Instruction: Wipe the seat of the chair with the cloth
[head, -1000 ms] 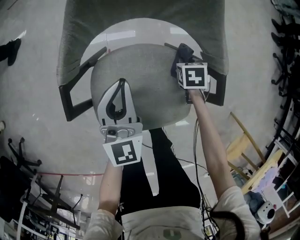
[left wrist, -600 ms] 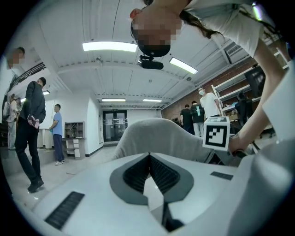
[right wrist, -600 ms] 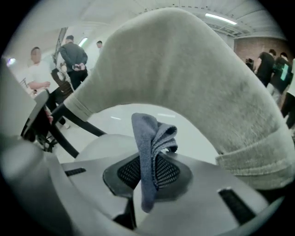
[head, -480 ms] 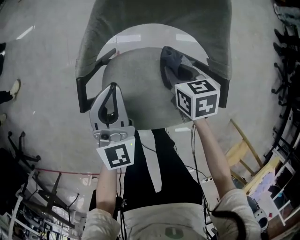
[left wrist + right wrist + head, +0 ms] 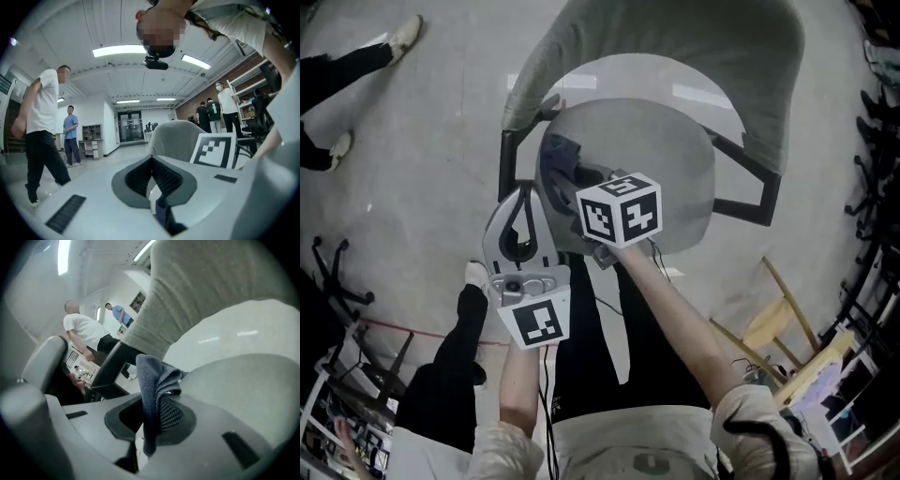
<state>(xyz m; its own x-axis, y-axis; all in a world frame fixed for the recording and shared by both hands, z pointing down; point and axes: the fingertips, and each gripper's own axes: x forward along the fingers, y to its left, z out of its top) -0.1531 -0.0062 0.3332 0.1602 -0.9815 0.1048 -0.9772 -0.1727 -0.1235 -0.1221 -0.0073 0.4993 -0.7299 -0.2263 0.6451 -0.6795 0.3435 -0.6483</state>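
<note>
Right gripper (image 5: 152,416), jaws clamped on a fold of the blue cloth (image 5: 152,380), holds the bunched fabric low at the left side of the chair's grey seat (image 5: 666,173), near the armrest (image 5: 508,164). Pinching one fold leaves loose cloth free, apparently to drag across the cushion. The left gripper (image 5: 523,197) hangs just off the seat's front left edge, jaws closed together on nothing, seemingly kept out of the wiping path. Most of the cushion lies right of the cloth, with the backrest (image 5: 675,47) curving behind.
</note>
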